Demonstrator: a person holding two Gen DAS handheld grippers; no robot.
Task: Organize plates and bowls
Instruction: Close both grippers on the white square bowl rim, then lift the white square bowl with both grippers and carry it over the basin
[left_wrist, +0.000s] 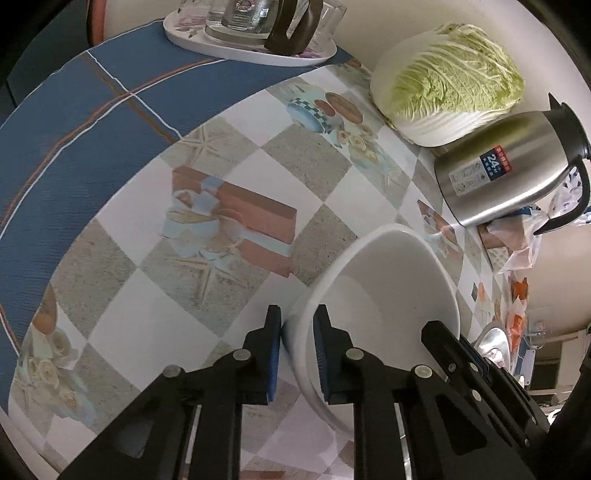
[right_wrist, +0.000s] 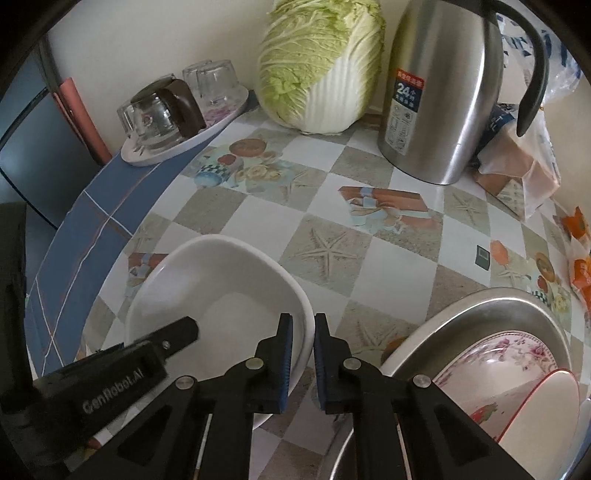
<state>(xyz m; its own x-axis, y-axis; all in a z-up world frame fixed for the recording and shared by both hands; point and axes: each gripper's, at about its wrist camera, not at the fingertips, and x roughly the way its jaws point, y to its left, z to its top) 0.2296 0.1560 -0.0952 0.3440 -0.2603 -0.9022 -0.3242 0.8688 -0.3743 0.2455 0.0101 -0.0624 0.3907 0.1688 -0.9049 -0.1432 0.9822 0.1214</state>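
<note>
Pinched on opposite rims of the white bowl (right_wrist: 221, 295) — left tongs (left_wrist: 297, 354) on one wall, right tongs (right_wrist: 303, 358) on the other. Glazed, stiff, probably slippery and breakable; best gripped at the rim. Empty, on the counter (right_wrist: 369, 266). Beside it, steel basin (right_wrist: 498, 306) holding a floral bowl (right_wrist: 517, 354).

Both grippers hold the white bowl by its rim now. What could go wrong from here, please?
1. The left gripper and right gripper each pinch only the thin rim of the white bowl; if they lift unevenly, it may tilt or slip.
2. The steel basin with its floral dish sits close beside the bowl; a sideways move could knock them.
</note>
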